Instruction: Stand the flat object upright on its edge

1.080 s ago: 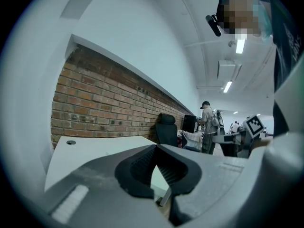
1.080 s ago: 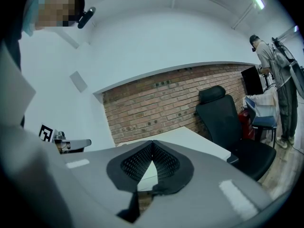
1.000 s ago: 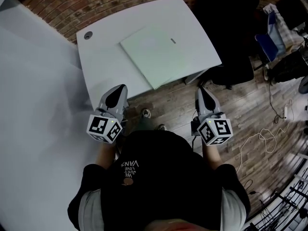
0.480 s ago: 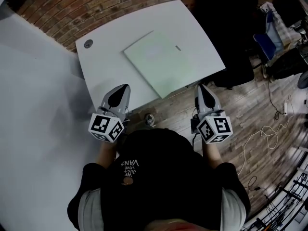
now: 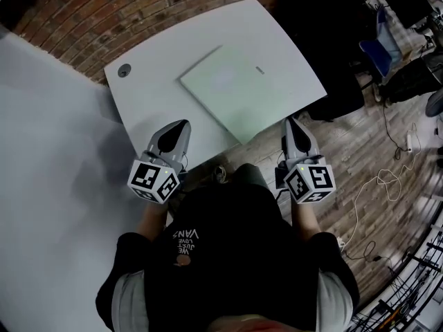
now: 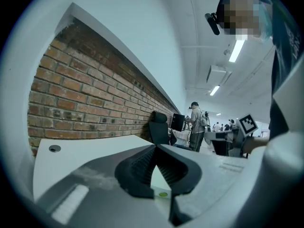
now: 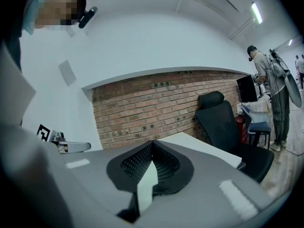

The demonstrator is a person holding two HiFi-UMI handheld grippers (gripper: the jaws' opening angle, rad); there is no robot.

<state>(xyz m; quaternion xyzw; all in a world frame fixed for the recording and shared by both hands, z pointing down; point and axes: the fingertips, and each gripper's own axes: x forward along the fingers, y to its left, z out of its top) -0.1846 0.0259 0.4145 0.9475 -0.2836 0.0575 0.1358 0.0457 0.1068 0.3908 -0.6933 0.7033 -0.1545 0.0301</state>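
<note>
On the white table (image 5: 149,99), the flat object (image 5: 239,92), a pale green square panel, lay on its face, none of it raised onto an edge. It sat at an angle, with one corner pointing toward the person (image 5: 228,254) and reaching the table's near edge. A small dark mark (image 5: 259,69) showed near its far right side. A round grommet (image 5: 124,70) sat by the table's far left corner, well apart from the panel. The left tool (image 5: 181,125) had its jaws pressed together with nothing between them, and its tip hung over the table's near edge, to the left of the panel's near corner and clear of the panel. The right tool (image 5: 291,122) was likewise closed and empty, with its tip just off the table's near edge to the right of that corner, above the wooden floor (image 5: 360,151). Both tools pointed toward the table, roughly side by side. A brick wall (image 5: 138,12) ran behind the table, a black office chair (image 7: 223,122) stood beyond its far right side, and a pale cable (image 5: 377,185) trailed across the floor on the right.
</note>
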